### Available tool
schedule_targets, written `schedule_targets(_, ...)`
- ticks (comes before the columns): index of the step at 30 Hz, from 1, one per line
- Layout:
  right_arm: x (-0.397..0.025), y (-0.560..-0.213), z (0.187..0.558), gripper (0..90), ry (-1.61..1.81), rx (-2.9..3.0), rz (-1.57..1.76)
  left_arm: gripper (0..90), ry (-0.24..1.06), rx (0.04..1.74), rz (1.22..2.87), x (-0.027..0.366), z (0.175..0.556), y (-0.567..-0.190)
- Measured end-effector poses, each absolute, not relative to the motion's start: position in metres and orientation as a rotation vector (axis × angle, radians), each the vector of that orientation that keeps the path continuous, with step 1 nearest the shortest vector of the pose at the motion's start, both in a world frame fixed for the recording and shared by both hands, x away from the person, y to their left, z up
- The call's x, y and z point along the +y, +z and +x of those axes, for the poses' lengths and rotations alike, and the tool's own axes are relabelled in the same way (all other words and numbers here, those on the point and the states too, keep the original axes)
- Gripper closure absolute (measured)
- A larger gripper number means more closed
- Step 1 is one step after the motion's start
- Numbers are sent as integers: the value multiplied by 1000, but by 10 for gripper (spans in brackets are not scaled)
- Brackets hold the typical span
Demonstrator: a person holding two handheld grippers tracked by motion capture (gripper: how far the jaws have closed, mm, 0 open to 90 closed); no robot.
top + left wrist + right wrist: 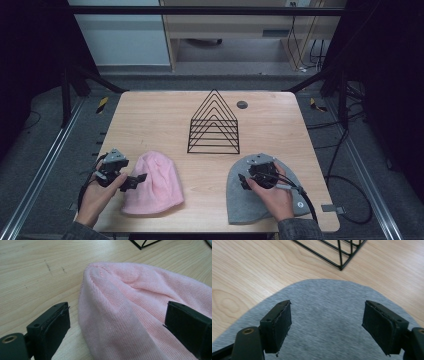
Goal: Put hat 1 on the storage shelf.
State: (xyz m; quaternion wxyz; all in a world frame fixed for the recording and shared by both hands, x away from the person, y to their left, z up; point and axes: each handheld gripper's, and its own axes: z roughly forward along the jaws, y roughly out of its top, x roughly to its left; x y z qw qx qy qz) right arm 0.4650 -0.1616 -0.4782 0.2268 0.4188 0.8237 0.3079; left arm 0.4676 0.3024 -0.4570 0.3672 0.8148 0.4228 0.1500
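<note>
Pink hat (154, 184) lies flat at the table's (150, 120) front left, the left gripper (131, 182) spread wide across its edge. Wire rack (214, 124) stands mid-table. Right gripper (243, 181), jaws parted, hovers over the grey hat (240, 200).

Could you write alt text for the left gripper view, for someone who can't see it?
A pink knitted hat lies on a light wooden table, between two open black jaws that rise from the bottom edge. A corner of a black wire rack shows at the top.
</note>
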Motion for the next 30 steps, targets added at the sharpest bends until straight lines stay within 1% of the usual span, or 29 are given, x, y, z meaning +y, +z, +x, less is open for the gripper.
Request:
schedule_targets(7, -167, -479, 463, 252, 834, 2243, 1164, 73, 364, 1099, 2100, 303, 468, -458)
schedule_targets(11, -171, -480, 465, 268, 861, 2222, 1185, 95, 362, 1090, 2066, 304, 468, -456)
schedule_targets(14, -173, -480, 465, 278, 872, 2221, 1197, 107, 398, 1059, 2117, 300, 474, -450)
schedule_targets(19, -175, -481, 466, 293, 881, 2219, 1210, 118, 357, 1014, 2196, 292, 501, -431)
schedule_targets(20, -175, -480, 467, 298, 883, 2217, 1208, 122, 361, 1007, 2228, 287, 511, -425)
schedule_targets(21, -175, -480, 467, 298, 883, 2217, 1208, 127, 361, 1007, 2228, 287, 511, -425)
schedule_targets(22, -175, -480, 467, 298, 885, 2216, 1209, 127, 363, 1020, 2227, 284, 517, -421)
schedule_targets(23, -176, -479, 466, 298, 883, 2216, 1208, 151, 367, 1027, 2232, 284, 520, -419)
schedule_targets(26, -177, -478, 465, 298, 886, 2205, 1211, 154, 370, 1076, 2235, 280, 530, -417)
schedule_targets(28, -178, -478, 464, 286, 884, 2202, 1223, 155, 352, 1096, 2228, 279, 535, -419)
schedule_targets(29, -178, -478, 464, 276, 878, 2202, 1233, 158, 363, 1110, 2222, 278, 538, -419)
schedule_targets(30, -178, -478, 465, 268, 872, 2206, 1245, 181, 373, 1115, 2221, 278, 539, -420)
